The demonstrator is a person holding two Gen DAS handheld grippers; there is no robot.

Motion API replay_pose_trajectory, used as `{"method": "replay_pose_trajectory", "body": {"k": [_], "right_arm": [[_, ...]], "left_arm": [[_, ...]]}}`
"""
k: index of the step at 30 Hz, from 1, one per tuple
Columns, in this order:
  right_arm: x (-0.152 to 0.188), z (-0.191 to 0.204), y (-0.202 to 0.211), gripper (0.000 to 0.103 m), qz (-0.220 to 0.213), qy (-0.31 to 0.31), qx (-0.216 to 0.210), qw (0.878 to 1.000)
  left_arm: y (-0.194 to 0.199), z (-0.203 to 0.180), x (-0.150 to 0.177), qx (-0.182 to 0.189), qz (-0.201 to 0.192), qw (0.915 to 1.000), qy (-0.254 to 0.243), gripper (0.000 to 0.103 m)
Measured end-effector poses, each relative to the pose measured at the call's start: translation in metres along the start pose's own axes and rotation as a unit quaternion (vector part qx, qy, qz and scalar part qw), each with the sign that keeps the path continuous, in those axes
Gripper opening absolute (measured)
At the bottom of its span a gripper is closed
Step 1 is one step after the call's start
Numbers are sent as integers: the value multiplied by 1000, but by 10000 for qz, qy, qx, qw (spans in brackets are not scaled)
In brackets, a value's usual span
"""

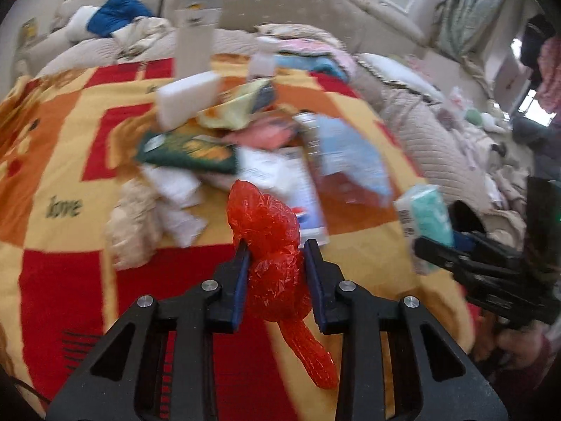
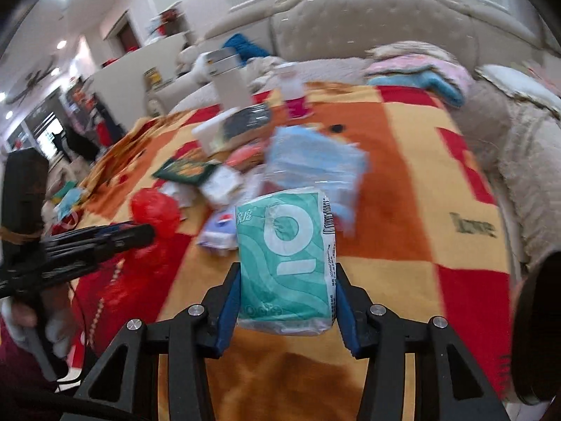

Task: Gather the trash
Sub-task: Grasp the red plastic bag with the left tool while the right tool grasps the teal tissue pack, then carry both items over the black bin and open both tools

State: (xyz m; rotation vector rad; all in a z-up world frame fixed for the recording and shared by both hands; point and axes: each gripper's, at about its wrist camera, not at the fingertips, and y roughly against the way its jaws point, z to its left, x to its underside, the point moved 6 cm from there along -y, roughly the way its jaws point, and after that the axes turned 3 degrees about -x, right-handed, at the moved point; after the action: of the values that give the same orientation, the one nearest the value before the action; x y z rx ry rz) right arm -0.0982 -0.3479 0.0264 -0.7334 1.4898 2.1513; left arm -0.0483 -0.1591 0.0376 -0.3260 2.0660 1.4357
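My left gripper (image 1: 277, 245) is shut on a crumpled red plastic bag (image 1: 270, 245) and holds it above a red, orange and yellow blanket (image 1: 63, 161). My right gripper (image 2: 287, 270) is shut on a teal and white tissue pack (image 2: 285, 252), also held above the blanket (image 2: 420, 182). In the left wrist view the right gripper and tissue pack (image 1: 426, 214) show at the right. In the right wrist view the left gripper and red bag (image 2: 156, 210) show at the left. A trash pile lies on the blanket: a green packet (image 1: 189, 151), white crumpled paper (image 1: 178, 196), a clear blue packet (image 1: 350, 154).
A white box (image 1: 187, 100) and a tall cardboard piece (image 1: 194, 40) stand behind the pile, with a small bottle (image 2: 292, 91). Folded towels (image 2: 420, 70) and pillows lie by the padded headboard (image 2: 368, 14). Rumpled beige bedding (image 1: 438, 140) lies right of the blanket.
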Motion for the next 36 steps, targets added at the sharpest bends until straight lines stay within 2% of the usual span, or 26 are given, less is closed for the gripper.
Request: {"method": "replay_pose_trajectory", "body": {"k": [5, 9, 14, 19, 23, 25, 28, 30, 33, 36], "right_arm": [[1, -48, 25, 47, -193, -460, 406, 9979], [7, -90, 51, 47, -340, -739, 846, 9931], [25, -160, 86, 47, -409, -1338, 1565, 9777], [45, -213, 108, 47, -421, -1863, 1928, 9625], [55, -249, 124, 47, -440, -2155, 2144, 9516], [60, -260, 130, 47, -448, -2241, 2224, 9478], [66, -271, 138, 59, -494, -2359, 2365, 9413], [67, -276, 141, 69, -557, -2450, 2428, 9370], [69, -279, 145, 71, -630, -2513, 2449, 9343], [70, -278, 144, 72, -602, -2523, 2479, 9334]], "left_arm": [[-9, -55, -14, 403, 58, 9986, -341, 28], [-16, -114, -23, 858, 97, 9937, -720, 28], [-36, -191, -28, 1360, 250, 9834, -1174, 28], [-58, -258, -28, 1826, 467, 9717, -1424, 28], [-77, -301, -26, 1997, 546, 9655, -1581, 28], [-84, -316, -24, 2194, 612, 9613, -1547, 29], [-98, -333, -23, 2555, 733, 9527, -1475, 38], [-105, -335, -23, 2614, 826, 9527, -1315, 59], [-109, -336, -25, 2707, 858, 9522, -1127, 61], [-109, -334, -24, 2547, 837, 9557, -1213, 61]]}}
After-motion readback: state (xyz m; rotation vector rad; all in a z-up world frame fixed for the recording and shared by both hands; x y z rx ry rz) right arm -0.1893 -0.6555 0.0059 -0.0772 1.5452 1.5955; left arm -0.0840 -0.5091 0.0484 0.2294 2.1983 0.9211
